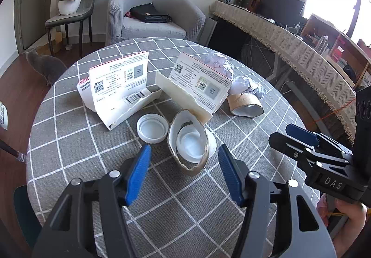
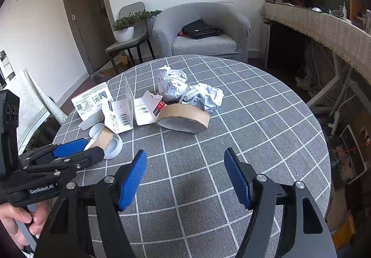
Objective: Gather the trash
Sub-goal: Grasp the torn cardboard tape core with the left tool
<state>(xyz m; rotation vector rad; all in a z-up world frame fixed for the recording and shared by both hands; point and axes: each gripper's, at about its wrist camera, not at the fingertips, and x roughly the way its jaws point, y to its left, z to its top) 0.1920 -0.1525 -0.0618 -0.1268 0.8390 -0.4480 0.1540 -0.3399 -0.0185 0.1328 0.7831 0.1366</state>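
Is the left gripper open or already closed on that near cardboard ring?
Open. The left gripper has its blue pads wide apart, short of the cardboard ring, touching nothing.

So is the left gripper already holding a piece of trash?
No, the left gripper is open, its fingers either side of the cardboard ring without touching it.
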